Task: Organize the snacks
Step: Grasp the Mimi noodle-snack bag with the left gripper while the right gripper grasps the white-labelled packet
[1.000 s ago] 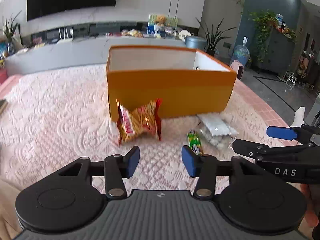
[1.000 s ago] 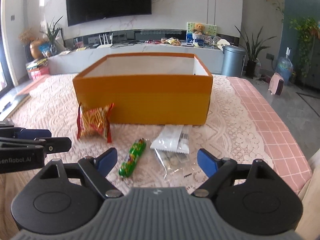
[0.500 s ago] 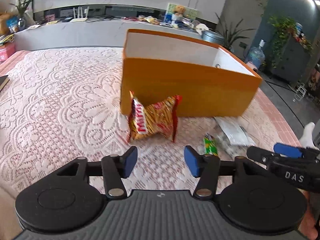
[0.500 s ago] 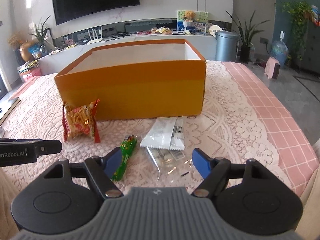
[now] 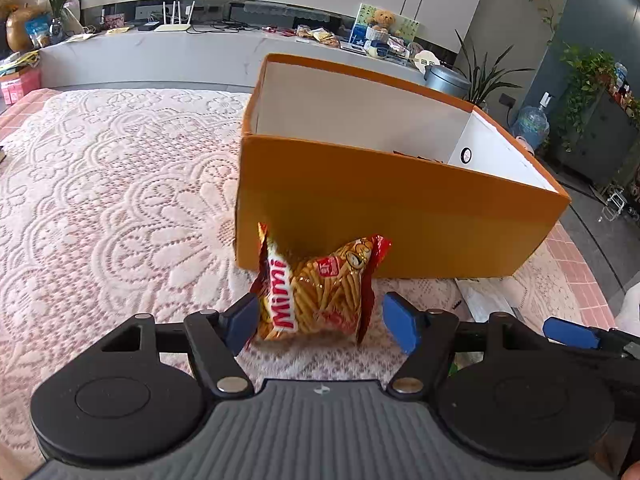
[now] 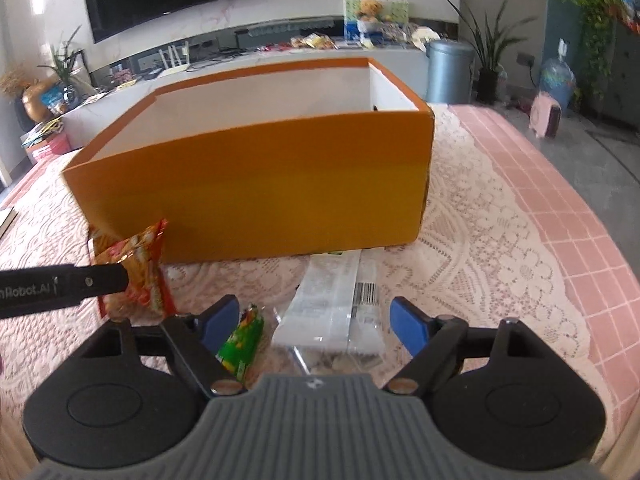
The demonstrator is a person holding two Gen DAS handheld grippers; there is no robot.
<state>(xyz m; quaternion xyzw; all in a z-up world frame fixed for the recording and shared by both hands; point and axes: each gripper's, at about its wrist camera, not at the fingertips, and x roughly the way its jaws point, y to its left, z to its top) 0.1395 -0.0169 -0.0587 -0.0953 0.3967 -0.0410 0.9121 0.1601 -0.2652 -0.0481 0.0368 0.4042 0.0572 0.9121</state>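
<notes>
Left gripper (image 5: 318, 322) is opening its jaws around the red and yellow snack bag (image 5: 320, 292), which is standing on edge just in front of the near left corner of the orange box (image 5: 400, 216). The bag is sitting between the blue pads; one pad (image 5: 240, 322) looks to be at the bag's edge, the other is standing apart from it, so nothing is being gripped yet.

Right gripper (image 6: 314, 322) is also opening its jaws, hovering over the white wrapper (image 6: 336, 300) and the clear packet (image 6: 320, 354) that are lying flat in front of the box's near wall, toward its right half. The green candy stick (image 6: 242, 342) is lying just inside this gripper's left pad, beside the wrapper. No pad is pressing on anything there.

Judging from this, the step in hand is a double pick, each hand taking a snack to drop into the box. For the left, bringing the pads further forward, so that they are closing on the bag's puffed middle rather than its crimped seam, should keep it from slipping. For the right, the flat wrapper probably calls for pressing the tips down into the lace cloth (image 6: 480, 240) before closing, and for keeping the green stick outside the jaws so only one item is being lifted
</notes>
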